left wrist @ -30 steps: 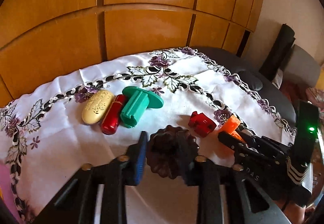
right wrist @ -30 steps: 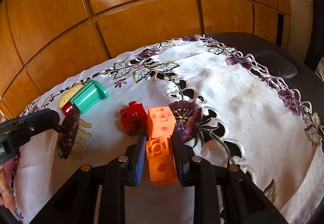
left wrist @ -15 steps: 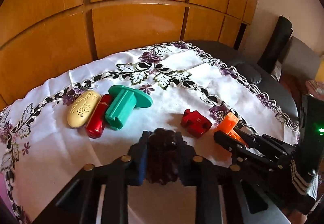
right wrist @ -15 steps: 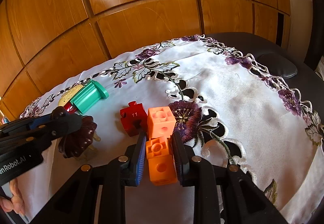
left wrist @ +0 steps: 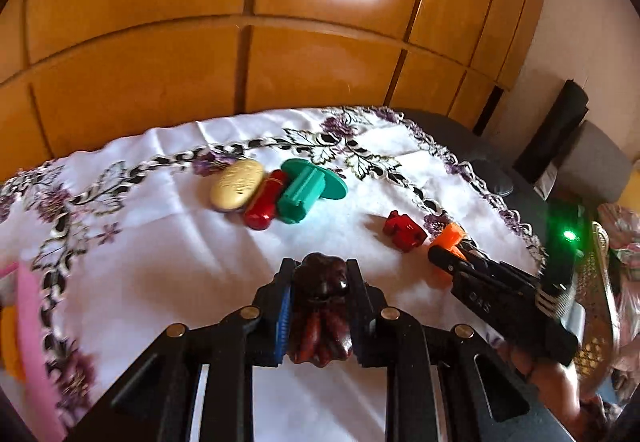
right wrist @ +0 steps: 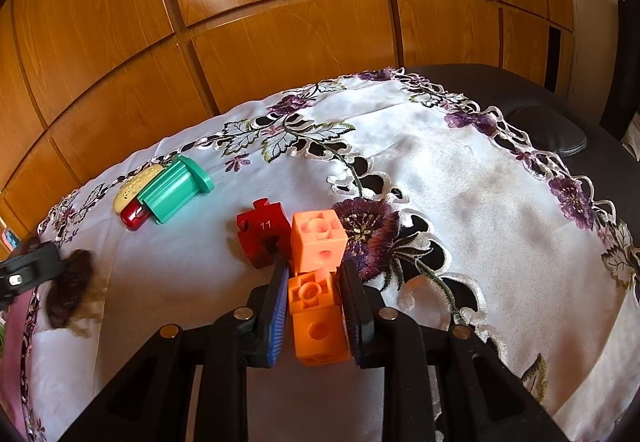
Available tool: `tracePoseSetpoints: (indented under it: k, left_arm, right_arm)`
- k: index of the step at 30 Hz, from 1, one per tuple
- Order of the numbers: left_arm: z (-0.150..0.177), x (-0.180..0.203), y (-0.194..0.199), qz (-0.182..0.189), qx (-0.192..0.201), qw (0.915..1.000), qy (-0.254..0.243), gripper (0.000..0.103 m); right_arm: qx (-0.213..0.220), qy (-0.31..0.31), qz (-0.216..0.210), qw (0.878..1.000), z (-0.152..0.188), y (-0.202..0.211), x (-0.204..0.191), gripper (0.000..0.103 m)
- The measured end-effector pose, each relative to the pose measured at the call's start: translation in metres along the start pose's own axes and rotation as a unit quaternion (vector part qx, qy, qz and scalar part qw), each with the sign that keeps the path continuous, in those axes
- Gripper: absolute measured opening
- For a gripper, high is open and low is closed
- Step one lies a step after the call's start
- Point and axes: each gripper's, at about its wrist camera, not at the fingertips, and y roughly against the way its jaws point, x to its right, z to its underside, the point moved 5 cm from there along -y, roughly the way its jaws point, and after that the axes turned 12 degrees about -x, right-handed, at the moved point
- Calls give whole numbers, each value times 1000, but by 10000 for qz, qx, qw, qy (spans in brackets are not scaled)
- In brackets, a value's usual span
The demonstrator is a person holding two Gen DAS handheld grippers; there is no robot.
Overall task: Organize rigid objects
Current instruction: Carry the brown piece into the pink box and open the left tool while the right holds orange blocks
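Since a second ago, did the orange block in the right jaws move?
No. The orange block sits just below the second orange cube, beside the red puzzle piece, as before.

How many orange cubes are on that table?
2: one orange cube is clamped in the right gripper; the other cube sits just beyond it, beside the red puzzle piece.

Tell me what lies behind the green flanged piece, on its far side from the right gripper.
From the right wrist view, a red capsule lies against the green flanged piece, and a cream oval case lies beyond that. The green piece covers most of the capsule; only one end shows.
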Motion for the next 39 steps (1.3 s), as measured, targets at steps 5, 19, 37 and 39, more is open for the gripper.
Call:
tracePoseSetpoints:
  k: [5,19,37,39]
  left_arm:
    - [24,-11,29,-129,56,9999,-21,24]
    - [76,-86,110,-558,346,9960,604,24]
    - [140,-233,134,-1304,185,9676,2153,24]
    - [141,-241,133,-1309,202,9656,2238,24]
  right_arm:
    - [2,9,26,10000,0,0,0,24]
    - [-11,95,190,9998,0,1,-3,24]
    - [174,207,496,9984,0,10,-3,24]
    - [167,251,528,9982,0,10,-4,24]
